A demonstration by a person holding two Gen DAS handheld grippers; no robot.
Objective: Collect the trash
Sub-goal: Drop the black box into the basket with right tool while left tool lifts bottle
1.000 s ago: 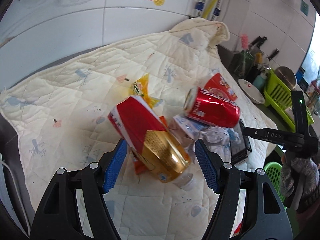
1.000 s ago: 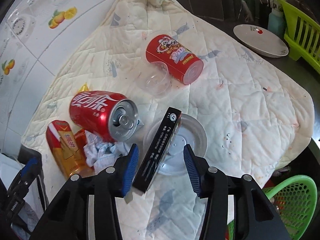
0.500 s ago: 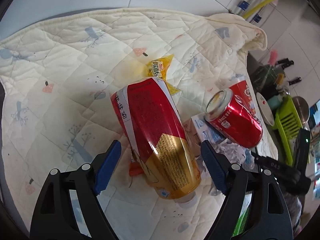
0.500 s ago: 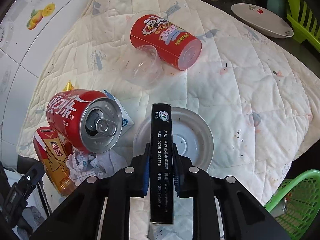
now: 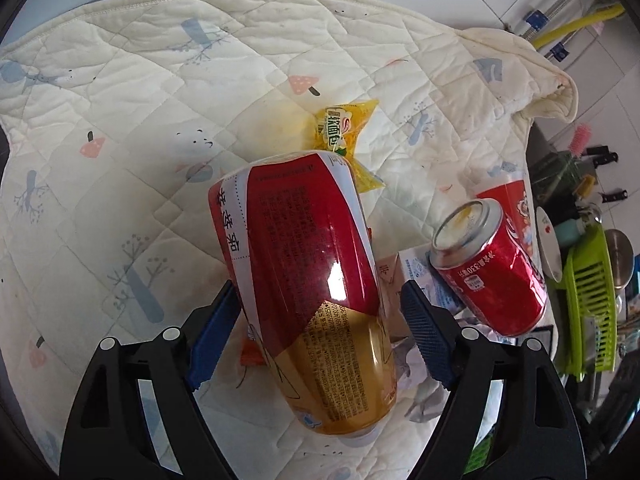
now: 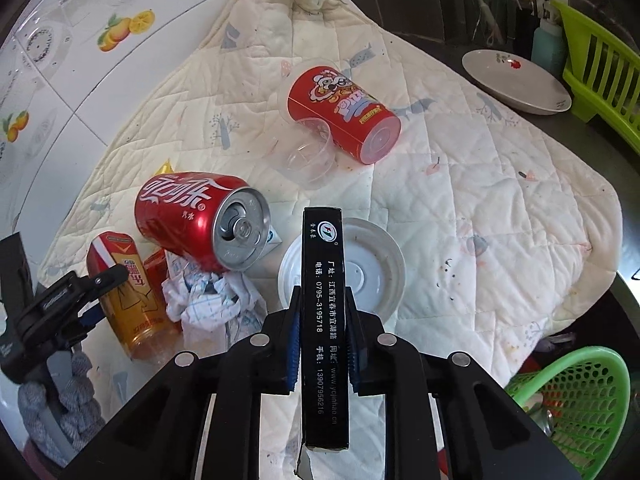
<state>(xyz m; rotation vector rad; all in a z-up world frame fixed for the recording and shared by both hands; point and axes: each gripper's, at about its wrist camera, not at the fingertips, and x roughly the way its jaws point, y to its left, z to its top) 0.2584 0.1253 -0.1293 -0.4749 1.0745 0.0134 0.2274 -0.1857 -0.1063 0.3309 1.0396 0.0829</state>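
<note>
The right gripper (image 6: 323,336) is clamped on a slim black box (image 6: 325,320), held above a white plastic lid (image 6: 372,268) on the quilted cloth (image 6: 480,200). The left gripper (image 5: 308,340) stands wide, its blue pads astride a red-and-gold bottle (image 5: 316,292) lying near the cloth's edge, right beside a red cola can (image 5: 488,272) and crumpled paper (image 6: 208,296).

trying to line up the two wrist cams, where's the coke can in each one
Left wrist: the coke can lies right of centre, silver top toward the upper left, just right of the left gripper.
Right wrist: the coke can lies left of centre, opened top toward the camera, left of the black box pinched in the right gripper.
Shared landmark: the red-and-gold bottle, lying on the quilt near the can in both views.
</note>
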